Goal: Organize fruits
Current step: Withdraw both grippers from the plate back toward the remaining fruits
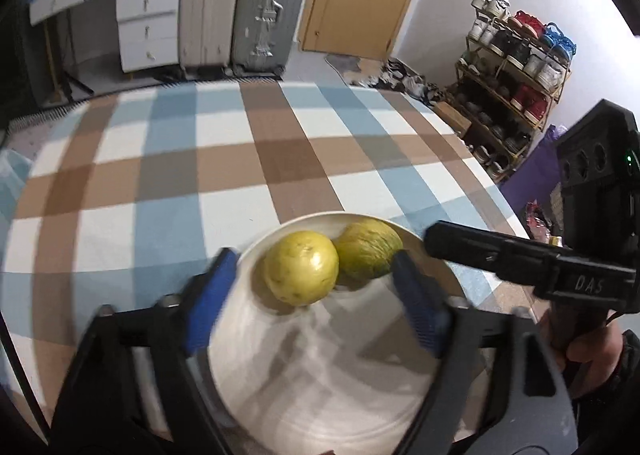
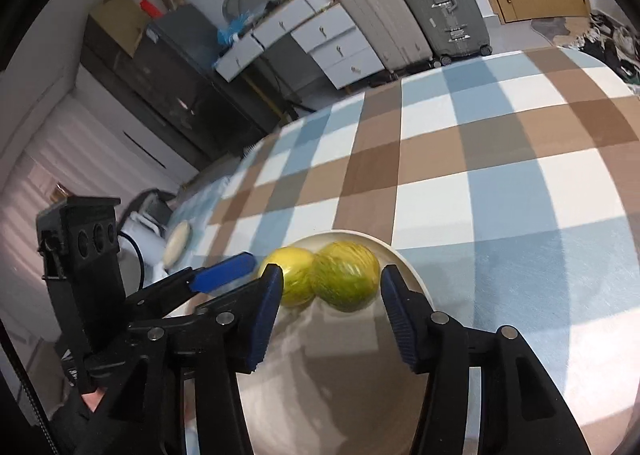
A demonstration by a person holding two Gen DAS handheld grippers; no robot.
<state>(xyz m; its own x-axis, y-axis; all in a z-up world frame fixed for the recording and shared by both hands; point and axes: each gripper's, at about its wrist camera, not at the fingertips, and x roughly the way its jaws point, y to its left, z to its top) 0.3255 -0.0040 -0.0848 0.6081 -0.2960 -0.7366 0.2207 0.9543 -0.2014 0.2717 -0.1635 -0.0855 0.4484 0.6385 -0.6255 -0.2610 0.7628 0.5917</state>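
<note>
Two yellow-green round fruits lie side by side at the far part of a white plate [image 1: 304,375] on the checked tablecloth. The smoother yellow fruit [image 1: 301,273] is on the left, the streaked greener fruit [image 1: 368,250] on the right. My left gripper [image 1: 316,275] is open above the plate, its blue pads [image 1: 208,307] either side of the fruits. My right gripper [image 2: 328,287] is open too, straddling the streaked fruit [image 2: 345,275] beside the yellow fruit [image 2: 294,275] on the plate [image 2: 408,271]. The right gripper's body [image 1: 520,259] reaches in from the right.
The checked tablecloth [image 1: 224,159] covers the table beyond the plate. A pale round object [image 2: 179,241] lies near the table's left edge. Suitcases [image 1: 240,3], white drawers [image 1: 148,27] and a shoe rack [image 1: 516,75] stand past the table. The left gripper [image 2: 160,295] sits close to my right one.
</note>
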